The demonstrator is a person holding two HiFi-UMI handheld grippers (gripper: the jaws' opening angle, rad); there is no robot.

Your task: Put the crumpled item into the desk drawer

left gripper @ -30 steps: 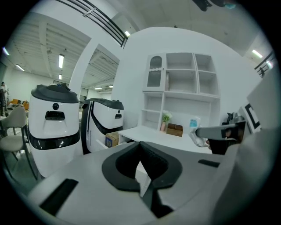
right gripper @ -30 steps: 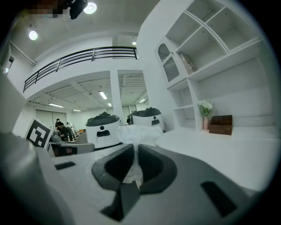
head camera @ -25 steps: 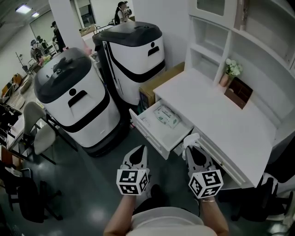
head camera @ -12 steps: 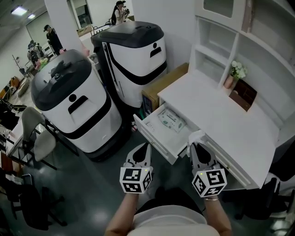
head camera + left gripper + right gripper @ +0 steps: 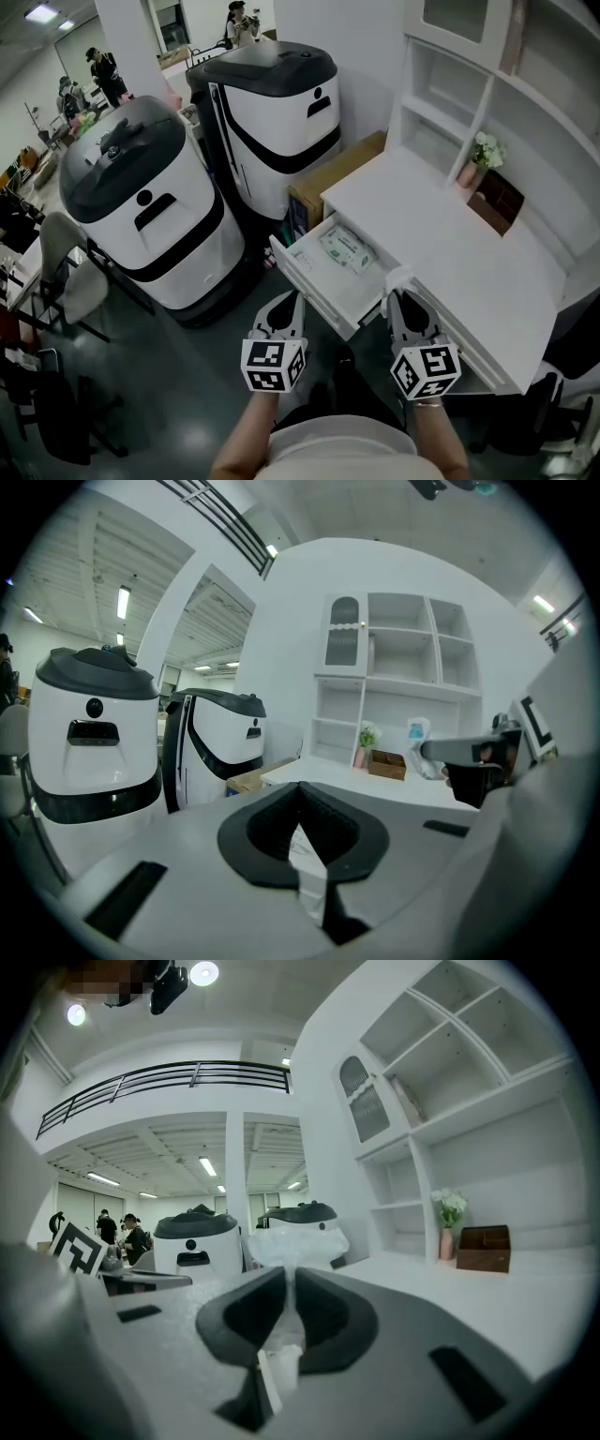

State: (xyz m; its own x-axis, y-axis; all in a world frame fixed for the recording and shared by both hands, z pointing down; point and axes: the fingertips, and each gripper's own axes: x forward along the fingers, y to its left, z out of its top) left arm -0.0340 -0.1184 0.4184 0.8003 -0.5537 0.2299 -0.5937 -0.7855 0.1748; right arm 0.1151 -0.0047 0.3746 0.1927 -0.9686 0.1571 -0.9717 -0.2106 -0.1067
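Carrying step, judged about midway. Pinched in the closed right tongs (image 5: pixel 399 291): the white crumpled item (image 5: pixel 397 277), bulging just beyond the tips. Pressed together and holding nothing: the left tongs (image 5: pixel 285 300). Ahead of the right tongs and slightly to their left, ahead-right of the left tongs: the open drawer (image 5: pixel 314 281) of the white counter (image 5: pixel 441 234), with a flat packet (image 5: pixel 345 247) lying toward its far end. Next, probably: swing the right tongs left over the bare near part of the drawer, lower, then release. Compared with a second ago: both tongs nearer the drawer front; almost unchanged since half a second ago.
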